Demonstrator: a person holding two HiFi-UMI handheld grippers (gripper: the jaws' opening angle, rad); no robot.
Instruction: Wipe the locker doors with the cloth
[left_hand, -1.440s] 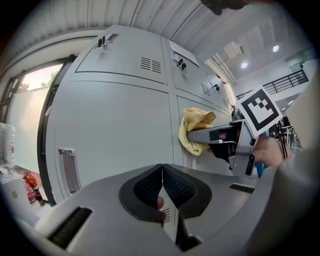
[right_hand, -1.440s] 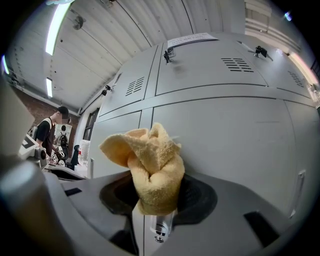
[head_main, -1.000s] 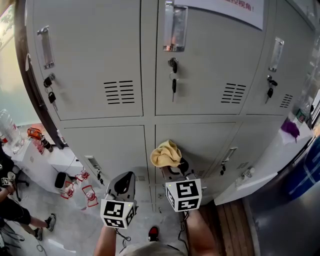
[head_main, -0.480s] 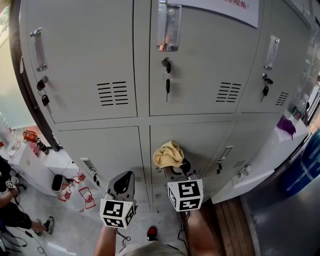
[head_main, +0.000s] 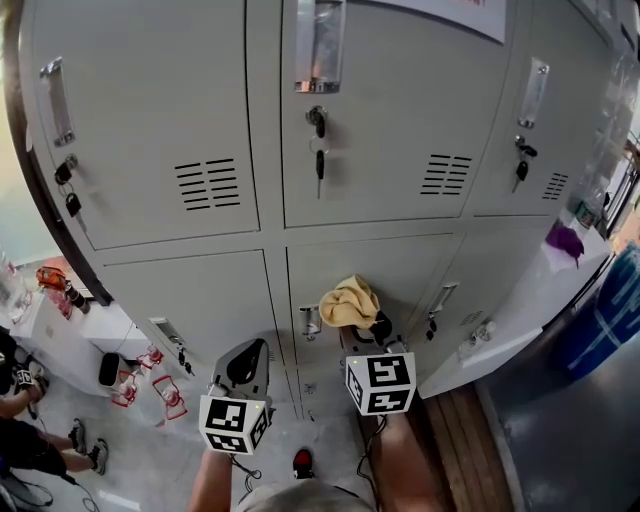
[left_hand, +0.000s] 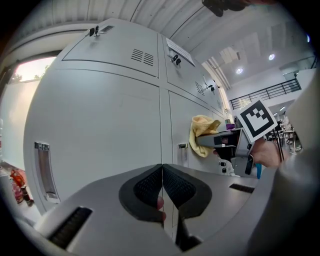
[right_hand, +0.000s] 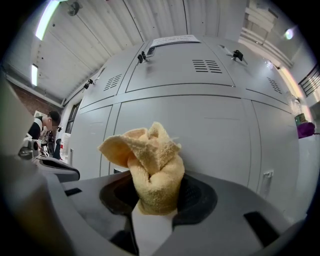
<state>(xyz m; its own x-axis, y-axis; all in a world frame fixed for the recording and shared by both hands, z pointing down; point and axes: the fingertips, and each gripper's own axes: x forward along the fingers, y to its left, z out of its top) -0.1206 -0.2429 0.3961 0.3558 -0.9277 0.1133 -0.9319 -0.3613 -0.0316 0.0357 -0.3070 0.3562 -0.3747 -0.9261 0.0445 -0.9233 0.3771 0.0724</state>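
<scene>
Yellow cloth (right_hand: 150, 167) pinched in right hand-held gripper (right_hand: 154, 194), before locker doors (right_hand: 215, 125) (left hand-held gripper (left_hand: 162, 186) closed, empty)

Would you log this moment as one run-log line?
right gripper: shut on yellow cloth, by lower middle locker door | left gripper: shut, empty

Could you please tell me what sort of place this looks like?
Probably a locker area in an industrial hall or workshop: a bank of grey metal lockers with keys hanging in the locks, a ribbed high ceiling with strip lights, and a mezzanine railing.
</scene>
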